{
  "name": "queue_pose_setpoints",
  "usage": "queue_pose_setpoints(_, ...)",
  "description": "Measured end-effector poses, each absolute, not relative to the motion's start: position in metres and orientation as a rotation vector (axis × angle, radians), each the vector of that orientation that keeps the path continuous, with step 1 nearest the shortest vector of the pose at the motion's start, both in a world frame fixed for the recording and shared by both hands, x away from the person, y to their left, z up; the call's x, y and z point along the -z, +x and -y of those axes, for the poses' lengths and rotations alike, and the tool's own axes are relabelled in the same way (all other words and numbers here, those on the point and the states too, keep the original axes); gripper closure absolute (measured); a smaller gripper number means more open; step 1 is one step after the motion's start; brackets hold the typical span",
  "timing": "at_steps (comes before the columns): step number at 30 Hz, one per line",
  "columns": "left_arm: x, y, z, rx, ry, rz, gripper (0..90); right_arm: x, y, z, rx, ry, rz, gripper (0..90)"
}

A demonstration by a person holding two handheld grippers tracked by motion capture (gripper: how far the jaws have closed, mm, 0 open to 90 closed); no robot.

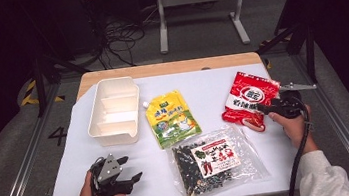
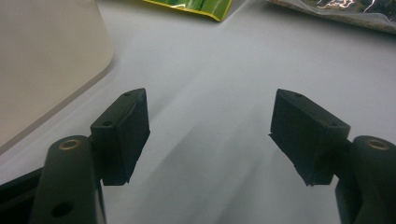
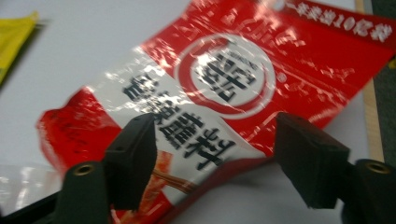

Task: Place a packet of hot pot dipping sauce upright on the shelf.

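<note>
At the left of the table (image 1: 73, 191) the left gripper (image 1: 126, 168) rests low on the bare white surface, its jaws spread wide with nothing between them; just behind it stands the white tray (image 1: 113, 110), divided into compartments, and every compartment looks bare — so no packing has been done yet, as far as I can judge; next to the tray lies the yellow pouch (image 1: 172, 118), flat, with a small spout at its top corner and green lettering too small to read; in front of that, nearer the person, sits the clear bag (image 1: 215, 161) of dark dried pieces, with a white label showing red chilli drawings and print I cannot make out; at the right lies the red packet (image 1: 248, 99), flat on the table near the far right corner, and the right gripper (image 1: 264, 109) is at its near edge — in the right gripper view the jaws stand apart, straddling the packet's lower edge without pinching it; the packet bears a round white logo and bold black Chinese characters, blurred past reading; the grasp, the lift and the carry all seem left to do.
</note>
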State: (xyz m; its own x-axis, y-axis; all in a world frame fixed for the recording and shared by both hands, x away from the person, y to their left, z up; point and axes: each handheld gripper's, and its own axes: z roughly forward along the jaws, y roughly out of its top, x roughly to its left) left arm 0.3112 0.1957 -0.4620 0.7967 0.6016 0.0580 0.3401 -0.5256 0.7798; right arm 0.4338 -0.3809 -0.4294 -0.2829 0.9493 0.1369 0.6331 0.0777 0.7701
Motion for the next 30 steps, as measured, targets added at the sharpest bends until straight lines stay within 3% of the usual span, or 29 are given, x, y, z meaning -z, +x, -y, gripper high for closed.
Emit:
queue_pose_setpoints(3, 0.462, 0.312, -0.197, -0.405, 2.163, -0.694, 27.1, 0.439, 0.437, 0.386, -1.045, 1.622, -1.933, 20.2)
queue_pose_setpoints(11, 0.463, 0.313, -0.197, -0.4, 2.165, -0.7, 26.2, 0.45, 0.446, 0.382, -1.075, 1.685, -1.941, 16.3)
queue_pose_setpoints(22, 0.463, 0.314, -0.195, -0.396, 2.174, -0.693, 26.0, 0.45, 0.447, 0.383, -1.157, 1.629, -1.985, 66.4)
queue_pose_setpoints(26, 0.464, 0.314, -0.196, -0.399, 2.169, -0.701, 25.8, 0.448, 0.445, 0.382, -1.168, 1.586, -2.012, 77.5)
queue_pose_setpoints(30, 0.463, 0.314, -0.197, -0.404, 2.168, -0.703, 25.7, 0.448, 0.444, 0.382, -1.181, 1.565, -2.019, 80.7)
